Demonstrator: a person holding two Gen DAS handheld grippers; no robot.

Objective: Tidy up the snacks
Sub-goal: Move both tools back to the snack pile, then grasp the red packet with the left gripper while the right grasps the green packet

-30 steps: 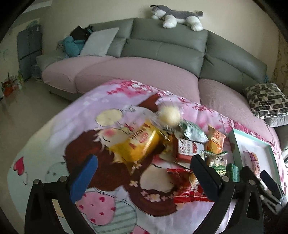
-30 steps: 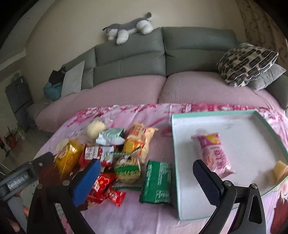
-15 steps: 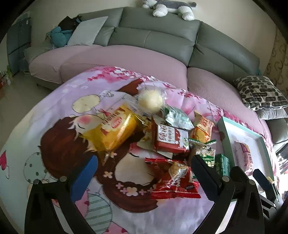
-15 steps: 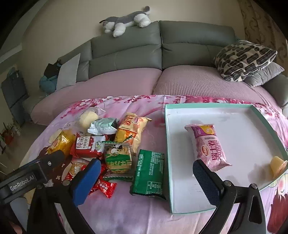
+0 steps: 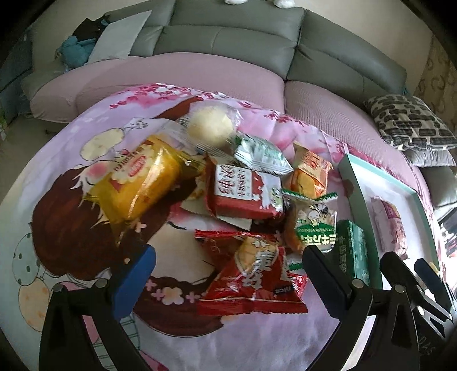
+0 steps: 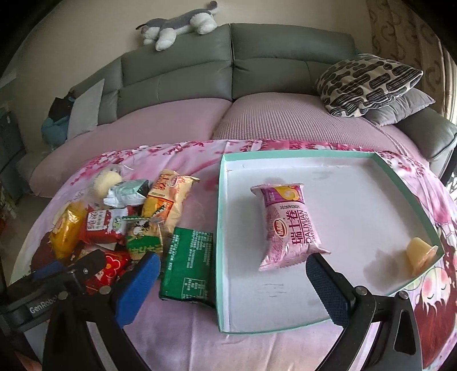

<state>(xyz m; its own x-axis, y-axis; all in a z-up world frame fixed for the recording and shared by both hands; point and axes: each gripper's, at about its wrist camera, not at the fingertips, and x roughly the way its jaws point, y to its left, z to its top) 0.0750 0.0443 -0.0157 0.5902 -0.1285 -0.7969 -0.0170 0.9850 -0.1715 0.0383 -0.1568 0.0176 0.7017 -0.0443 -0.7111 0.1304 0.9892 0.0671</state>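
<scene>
A pile of snack packets lies on the pink cartoon cloth point(image 5: 71, 228): a yellow packet point(image 5: 140, 182), a red-and-white one point(image 5: 242, 188), a green-and-white one point(image 5: 311, 225) and a red packet point(image 5: 254, 282) nearest me. My left gripper point(image 5: 228, 274) is open, low over the red packet, which sits between its fingers untouched. A dark green packet point(image 6: 188, 265) lies against the teal-rimmed tray point(image 6: 220, 228). The tray holds a pink packet point(image 6: 288, 225) and a jelly cup point(image 6: 420, 251). My right gripper point(image 6: 232, 281) is open and empty above the tray's near left corner.
A grey and pink sofa point(image 6: 257, 71) curves behind the table. A patterned cushion point(image 6: 368, 80) and a plush toy point(image 6: 177, 25) rest on it. The left gripper's body point(image 6: 57, 274) shows at the lower left of the right wrist view.
My left gripper has come forward and down to the pile, with the red packet now between its fingers. My right gripper has moved closer to the tray. Both stayed open.
</scene>
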